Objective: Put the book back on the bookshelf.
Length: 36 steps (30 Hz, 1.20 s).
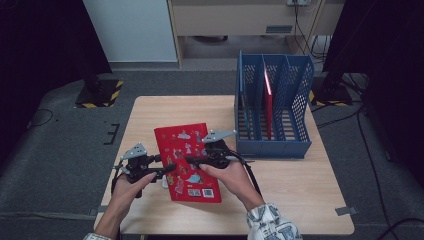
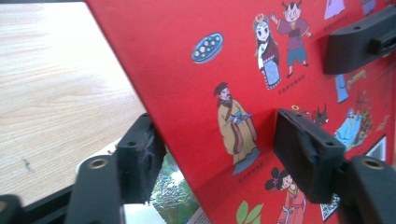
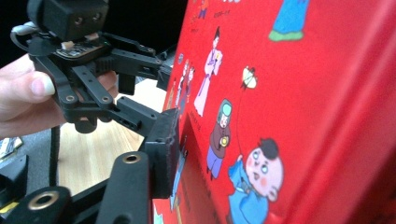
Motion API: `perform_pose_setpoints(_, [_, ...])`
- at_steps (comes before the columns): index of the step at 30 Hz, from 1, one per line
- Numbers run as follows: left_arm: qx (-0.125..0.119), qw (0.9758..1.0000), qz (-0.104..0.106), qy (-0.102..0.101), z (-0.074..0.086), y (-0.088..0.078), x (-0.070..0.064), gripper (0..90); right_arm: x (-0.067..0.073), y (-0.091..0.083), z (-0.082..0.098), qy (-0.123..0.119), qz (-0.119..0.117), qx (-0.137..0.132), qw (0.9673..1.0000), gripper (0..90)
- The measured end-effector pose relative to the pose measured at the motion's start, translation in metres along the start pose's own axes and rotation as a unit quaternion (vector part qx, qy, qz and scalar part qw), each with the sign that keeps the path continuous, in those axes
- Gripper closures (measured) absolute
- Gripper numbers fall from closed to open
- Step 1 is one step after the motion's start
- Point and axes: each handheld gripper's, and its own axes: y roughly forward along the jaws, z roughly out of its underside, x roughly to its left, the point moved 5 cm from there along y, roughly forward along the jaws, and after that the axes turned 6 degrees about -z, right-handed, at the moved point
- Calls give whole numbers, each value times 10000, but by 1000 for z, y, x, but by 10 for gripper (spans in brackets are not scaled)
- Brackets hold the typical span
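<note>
Far left of the high view: dark grey carpeted floor (image 1: pixel 60 150), a black stand base with yellow-black hazard tape (image 1: pixel 100 93), a dark curtain (image 1: pixel 40 40) behind it. A cable (image 1: pixel 40 119) lay on the floor near the stand.

Left hand (image 1: pixel 127 192) came in from the bottom edge and held the left gripper (image 1: pixel 162 170) at the left edge of a red picture book (image 1: pixel 186 160). In the left gripper view its jaws straddled that edge, one pad under the book and one over the cover; the gap at the lower pad made it unclear whether they actually pinched, so I could not tell clamped from loose.

The book sat front-centre on the light wooden table (image 1: pixel 300 200), tilted, cartoon figures and a barcode on its cover, left side lifted off the wood.

Right hand (image 1: pixel 235 177), patterned sleeve (image 1: pixel 272 222), held the right gripper (image 1: pixel 192 161) over the book's right half. In the right gripper view one pad sat at the cover; the other jaw was hidden, so grip could not be told.

Right of the book, close but apart: a blue perforated file rack (image 1: pixel 272 145) with three slots, a red book (image 1: pixel 268 107) upright in the middle one.

Behind the table: a pale cabinet (image 1: pixel 132 30), a beige desk (image 1: pixel 240 20), cables (image 1: pixel 305 30). Far right: another black stand (image 1: pixel 332 85), more cable (image 1: pixel 370 150) across the carpet, grey tape (image 1: pixel 346 210) at the table corner.
</note>
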Motion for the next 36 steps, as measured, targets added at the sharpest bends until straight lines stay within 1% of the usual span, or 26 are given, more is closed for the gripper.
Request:
perform_pose_setpoints(6, [32,10000,-50,41,-1,0,-2,372,-3,-2,2,59,34,1,10000,516])
perform_pose_setpoints(8, [-22,10000,-32,22,-3,-2,-1,395,-4,-3,2,103,-35,-15,9999,546])
perform_pose_setpoints(9, [-58,10000,-31,0,-4,-3,-1,410,-3,-3,2,144,-128,-29,9998,575])
perform_pose_setpoints(10, [-120,9999,-46,-33,-7,-4,0,422,-3,-4,1,145,-168,-55,9997,584])
perform_pose_setpoints(12, [-206,9998,-42,-35,-10,-7,0,444,-1,-4,0,117,-209,-116,9996,606])
perform_pose_setpoints(14, [-264,9996,-31,-43,-13,-10,-1,463,0,-4,-2,94,-227,-109,9996,612])
perform_pose_setpoints(15, [-283,9996,-73,-35,-15,-11,-1,465,1,-4,-3,72,-239,-121,9996,619])
perform_pose_setpoints(17, [-273,9995,-139,25,-17,-15,-2,471,2,-4,-5,34,-237,-144,9996,625])
perform_pose_setpoints(18, [-279,9995,-161,38,-18,-16,-2,472,3,-4,-5,-3,-274,-154,9995,641])
perform_pose_setpoints(21, [-290,9994,-165,-1,-20,-19,-2,465,7,-4,-9,-74,-375,-216,9990,698])
perform_pose_setpoints(25, [-295,9993,-219,64,-23,-23,-4,465,10,-6,-14,-139,-462,-308,9984,709])
perform_pose_setpoints(27, [-308,9993,-216,76,-25,-25,-5,464,12,-7,-16,-175,-526,-341,9979,743])
perform_pose_setpoints(31, [-349,9990,-252,134,-31,-28,-6,462,14,-9,-18,-265,-598,-431,9969,750])
perform_pose_setpoints(36, [-326,9984,-365,298,-39,-24,-3,461,9,-10,-21,-419,-575,-583,9958,747])
